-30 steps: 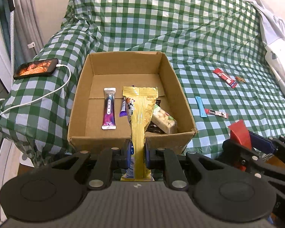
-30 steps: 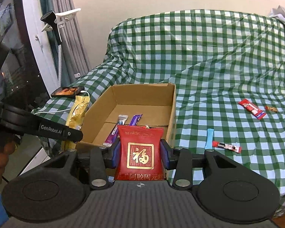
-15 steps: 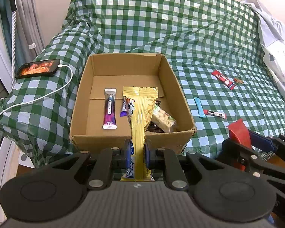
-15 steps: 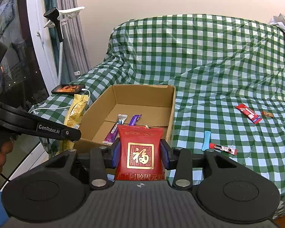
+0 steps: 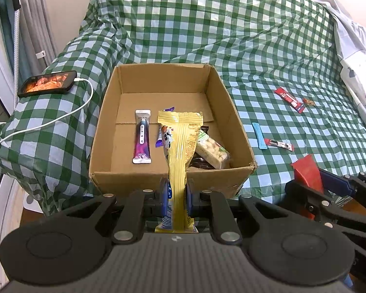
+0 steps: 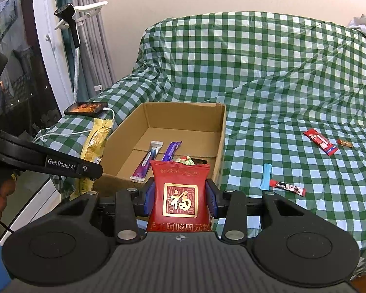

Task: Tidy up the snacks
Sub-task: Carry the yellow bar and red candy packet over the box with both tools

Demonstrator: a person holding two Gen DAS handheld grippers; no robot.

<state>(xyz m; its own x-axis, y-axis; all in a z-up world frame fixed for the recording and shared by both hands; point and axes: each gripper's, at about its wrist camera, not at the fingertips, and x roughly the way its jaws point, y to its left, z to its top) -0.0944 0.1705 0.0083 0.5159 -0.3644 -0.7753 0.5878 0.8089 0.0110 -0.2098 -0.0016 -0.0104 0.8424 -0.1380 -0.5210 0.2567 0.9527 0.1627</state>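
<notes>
While the left gripper (image 5: 174,196) pinches a long yellow snack packet (image 5: 179,151) by its lower end between blue pads pressed tight against it, the packet stands upright over the near wall of the cardboard box (image 5: 158,183), its crimped top edge flat and wide, a small cartoon print on its left side and a blue and white patch near the bottom. To the right, the right gripper (image 6: 180,196) clamps a red pouch (image 6: 180,195) across its width, jaws part-way apart with the pads against both edges; the pouch is glossy, with a gold-framed square holding a gold character and a line of gold characters below. Just beyond both grippers sits the open box on a bed covered in a green and white checked cloth (image 5: 207,24). Inside lie a purple and silver stick sachet (image 5: 142,139) on the left, a purple wrapper partly hidden behind the yellow packet, and a clear-wrapped pale nut bar (image 5: 211,151) over a dark wrapper at the right. Farther right on the cloth lie a blue stick (image 5: 259,135) touching a small red and black sachet (image 5: 279,144), and beyond them a red wrapper (image 5: 289,99) beside a tiny brown sweet (image 5: 308,101). Left of the box, a phone (image 5: 47,83) with a lit screen is plugged into a white cable (image 5: 48,122).
</notes>
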